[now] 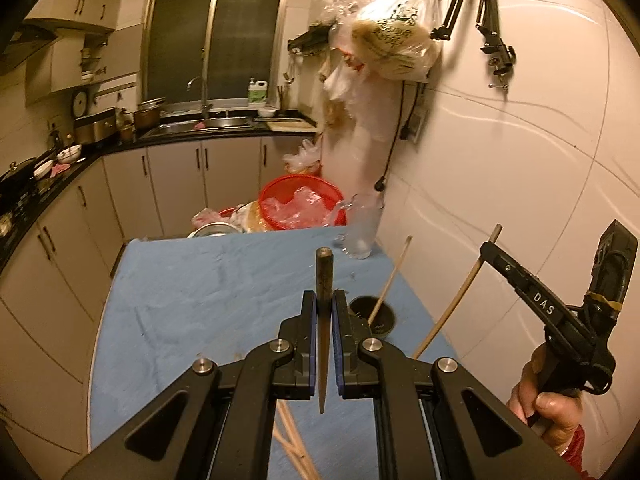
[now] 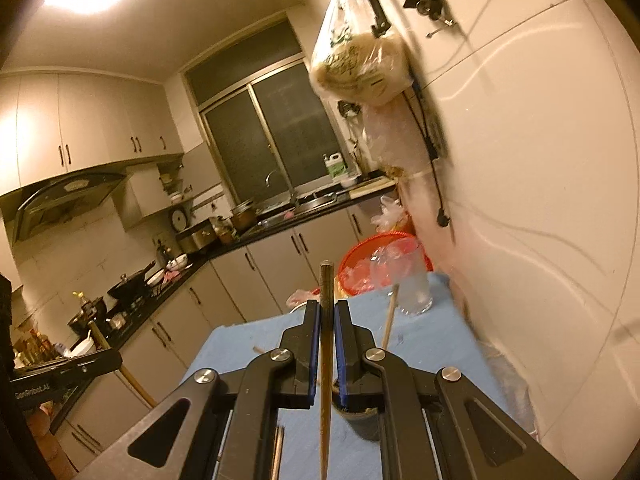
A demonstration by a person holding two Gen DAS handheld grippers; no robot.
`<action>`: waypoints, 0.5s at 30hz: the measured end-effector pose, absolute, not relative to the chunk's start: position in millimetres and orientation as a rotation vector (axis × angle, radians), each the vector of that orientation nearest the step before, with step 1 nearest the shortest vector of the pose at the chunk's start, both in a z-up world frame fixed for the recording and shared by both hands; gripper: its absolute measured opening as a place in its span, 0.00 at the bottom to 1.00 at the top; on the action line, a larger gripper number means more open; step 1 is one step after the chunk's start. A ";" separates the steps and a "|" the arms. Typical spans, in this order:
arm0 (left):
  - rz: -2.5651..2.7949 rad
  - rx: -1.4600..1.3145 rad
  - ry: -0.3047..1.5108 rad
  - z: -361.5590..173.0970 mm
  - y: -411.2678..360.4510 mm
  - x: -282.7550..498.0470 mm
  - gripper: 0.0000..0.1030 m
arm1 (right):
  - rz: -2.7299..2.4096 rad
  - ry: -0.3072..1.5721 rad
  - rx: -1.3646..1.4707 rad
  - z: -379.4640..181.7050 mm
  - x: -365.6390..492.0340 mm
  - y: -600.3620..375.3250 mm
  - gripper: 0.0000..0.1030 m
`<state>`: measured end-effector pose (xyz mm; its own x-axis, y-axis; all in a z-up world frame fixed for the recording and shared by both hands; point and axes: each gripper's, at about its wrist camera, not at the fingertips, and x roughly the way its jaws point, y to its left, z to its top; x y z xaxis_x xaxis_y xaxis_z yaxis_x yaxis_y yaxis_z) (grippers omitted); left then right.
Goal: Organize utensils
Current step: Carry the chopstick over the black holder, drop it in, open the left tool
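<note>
Kitchen cabinets ring a table under a blue cloth (image 1: 192, 280). Above the cloth, the left gripper (image 1: 324, 300) is clamped on a dark chopstick (image 1: 323, 272), and the right gripper (image 2: 327, 312) is clamped on another chopstick (image 2: 326, 280). A dark holder (image 1: 374, 314) on the cloth has one pale chopstick (image 1: 394, 276) leaning in it. A glass cup (image 1: 362, 226) stands beyond the holder, by the wall.

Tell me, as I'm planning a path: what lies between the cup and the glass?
Bare blue cloth, in the left wrist view; the cup's chopstick leans just right of it.
</note>
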<state>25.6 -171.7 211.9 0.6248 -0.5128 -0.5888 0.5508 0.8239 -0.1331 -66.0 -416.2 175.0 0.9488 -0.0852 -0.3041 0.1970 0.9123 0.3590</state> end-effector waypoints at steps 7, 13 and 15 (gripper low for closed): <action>-0.648 0.065 0.639 226.8 -208.5 37.8 0.07 | -0.179 0.250 0.389 194.1 -55.2 -437.2 0.07; -0.660 0.048 0.610 235.4 -237.6 57.1 0.07 | -0.209 0.220 0.380 205.1 -34.6 -449.9 0.07; -0.663 0.038 0.614 233.8 -247.5 66.8 0.07 | -0.219 0.219 0.377 205.3 -25.4 -454.4 0.07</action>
<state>66.8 -247.5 233.8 0.6185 -0.5657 -0.5454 0.5872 0.7939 -0.1575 -25.4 -454.4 205.3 0.9530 -0.1701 -0.2508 0.2510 0.9069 0.3385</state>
